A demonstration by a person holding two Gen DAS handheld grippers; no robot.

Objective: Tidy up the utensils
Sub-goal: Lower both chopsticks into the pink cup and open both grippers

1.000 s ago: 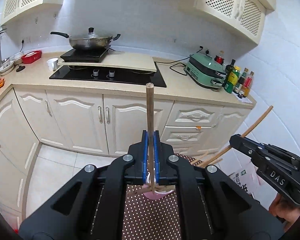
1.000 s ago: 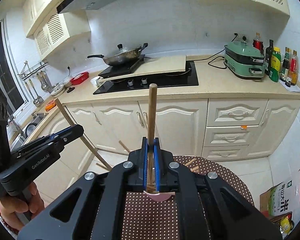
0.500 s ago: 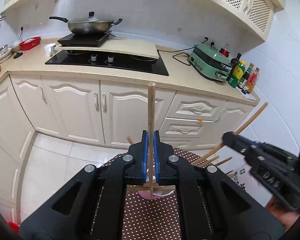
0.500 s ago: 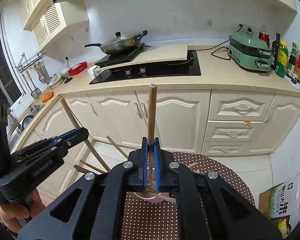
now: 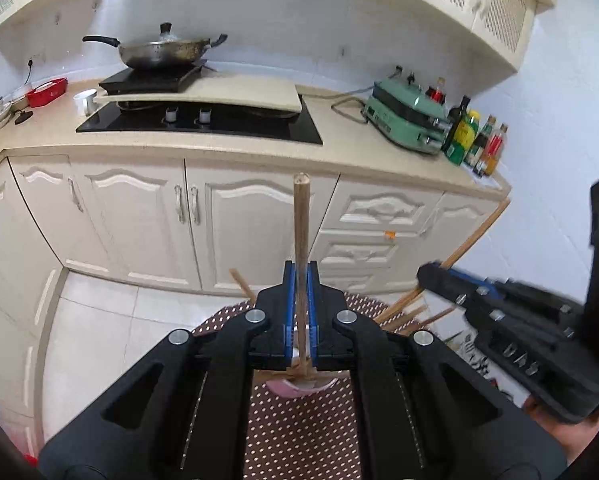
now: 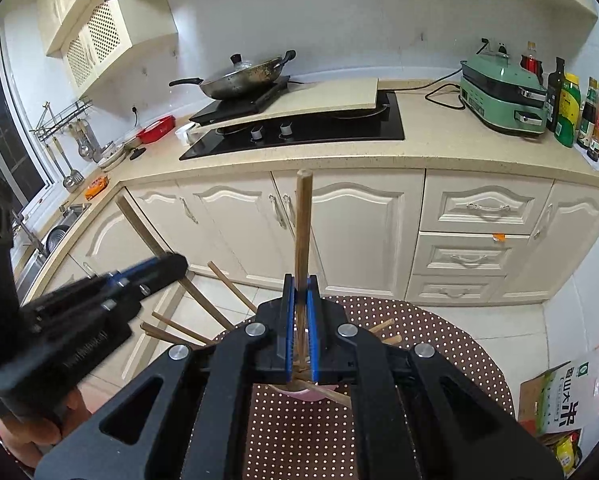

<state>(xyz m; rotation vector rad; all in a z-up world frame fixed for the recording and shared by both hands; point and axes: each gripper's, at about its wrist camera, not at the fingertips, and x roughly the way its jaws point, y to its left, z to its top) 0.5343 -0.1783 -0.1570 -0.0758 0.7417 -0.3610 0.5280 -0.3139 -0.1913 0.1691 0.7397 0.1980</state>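
Note:
In the left wrist view my left gripper [image 5: 300,276] is shut on an upright wooden chopstick [image 5: 301,220]; its lower end points into a pink cup [image 5: 295,387] just below the jaws. Several other chopsticks [image 5: 403,312] fan out of that cup. My right gripper [image 5: 425,274] comes in from the right, shut on a slanted chopstick [image 5: 483,226]. In the right wrist view the right gripper [image 6: 300,280] clamps its own chopstick [image 6: 303,220] above the same pink cup [image 6: 299,393]. The left gripper [image 6: 177,262] is at the left with its chopstick [image 6: 139,220].
The cup stands on a round table with a brown dotted cloth [image 6: 439,332]. Behind it run cream cabinets [image 6: 363,224] under a counter with a black hob [image 6: 299,132], a wok [image 6: 243,80], a green appliance [image 6: 499,96] and bottles [image 6: 567,108]. A printed bag [image 6: 563,396] sits on the floor.
Both grippers have sunk toward the pink cup with their chopsticks still clamped. More of the chopsticks standing in the cup shows now.

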